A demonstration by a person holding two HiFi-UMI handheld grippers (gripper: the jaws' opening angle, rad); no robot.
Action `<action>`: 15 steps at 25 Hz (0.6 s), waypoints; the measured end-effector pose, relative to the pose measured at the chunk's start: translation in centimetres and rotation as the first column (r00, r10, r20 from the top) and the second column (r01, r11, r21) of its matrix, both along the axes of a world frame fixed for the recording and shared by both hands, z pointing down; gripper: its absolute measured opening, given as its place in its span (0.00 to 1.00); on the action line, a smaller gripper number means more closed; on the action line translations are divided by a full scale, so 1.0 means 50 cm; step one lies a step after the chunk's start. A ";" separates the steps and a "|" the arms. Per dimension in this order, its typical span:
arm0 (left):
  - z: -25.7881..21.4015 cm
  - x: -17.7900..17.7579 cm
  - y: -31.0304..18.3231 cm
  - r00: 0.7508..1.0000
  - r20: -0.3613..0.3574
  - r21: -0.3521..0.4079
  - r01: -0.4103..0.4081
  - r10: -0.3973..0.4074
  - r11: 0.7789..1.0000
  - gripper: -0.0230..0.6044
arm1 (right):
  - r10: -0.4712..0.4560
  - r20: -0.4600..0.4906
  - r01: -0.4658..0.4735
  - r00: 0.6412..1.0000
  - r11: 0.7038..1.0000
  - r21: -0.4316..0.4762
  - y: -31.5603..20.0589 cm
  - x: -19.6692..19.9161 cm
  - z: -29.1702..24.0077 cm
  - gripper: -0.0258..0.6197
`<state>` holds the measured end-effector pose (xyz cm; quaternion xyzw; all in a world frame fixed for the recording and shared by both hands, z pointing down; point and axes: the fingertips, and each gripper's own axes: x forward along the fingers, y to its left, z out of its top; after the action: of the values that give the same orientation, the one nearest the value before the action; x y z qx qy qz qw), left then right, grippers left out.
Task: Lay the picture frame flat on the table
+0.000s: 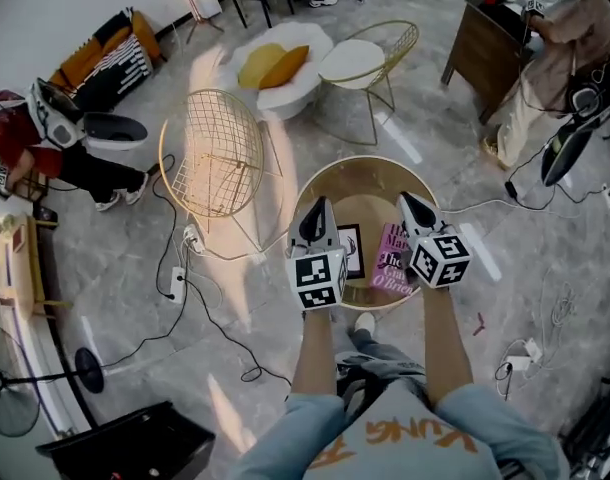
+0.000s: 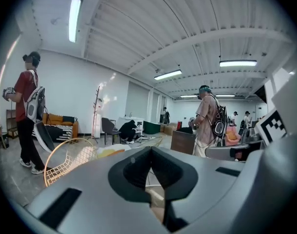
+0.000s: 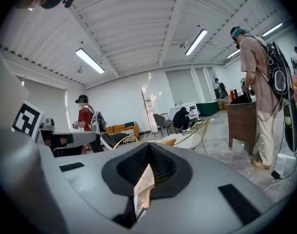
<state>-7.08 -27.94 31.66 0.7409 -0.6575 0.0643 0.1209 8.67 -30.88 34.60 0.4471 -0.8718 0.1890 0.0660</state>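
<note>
Round gold table (image 1: pixel 357 176) holds a black picture frame (image 1: pixel 351 253) beside a pink book (image 1: pixel 392 260), with left gripper (image 1: pixel 318 213) and right gripper (image 1: pixel 413 210) above, jaws closed on nothing.

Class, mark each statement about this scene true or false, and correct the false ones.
1. A pink book lies on the round table. True.
2. The left gripper grips the picture frame. False: its jaws are shut on nothing, and the picture frame sits on the round table.
3. In the head view, the picture frame is to the left of the pink book. True.
4. The gold wire chair stands on the round table. False: it stands on the floor beside the table.
5. The right gripper has its jaws wide apart. False: they are together, with nothing held.
</note>
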 end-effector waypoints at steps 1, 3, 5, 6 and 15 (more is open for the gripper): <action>-0.021 -0.008 0.006 1.000 -0.015 0.011 0.026 -0.025 1.000 0.07 | 0.006 0.011 -0.006 1.000 1.000 0.015 -0.001 0.000 -0.025 0.04; -0.059 -0.020 0.012 0.996 -0.066 0.034 0.065 -0.063 0.997 0.07 | 0.009 0.024 -0.010 1.000 0.999 0.046 -0.004 -0.005 -0.070 0.04; -0.090 -0.021 0.012 0.994 -0.088 0.065 0.067 -0.062 0.996 0.07 | 0.005 0.027 -0.007 1.000 0.997 0.082 -0.007 -0.010 -0.107 0.04; -0.104 -0.022 0.010 0.995 -0.081 0.083 0.066 -0.059 0.994 0.07 | -0.005 0.020 0.002 1.000 0.994 0.111 -0.010 -0.014 -0.125 0.04; -0.243 -0.047 0.006 0.996 0.053 0.238 0.062 -0.076 0.969 0.07 | -0.029 -0.105 0.064 0.994 0.932 0.358 -0.020 -0.058 -0.294 0.04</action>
<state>-9.44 -27.64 19.53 0.7244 -0.6892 0.0042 0.0138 5.79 -31.87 19.91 0.4395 -0.8977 0.0022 0.0298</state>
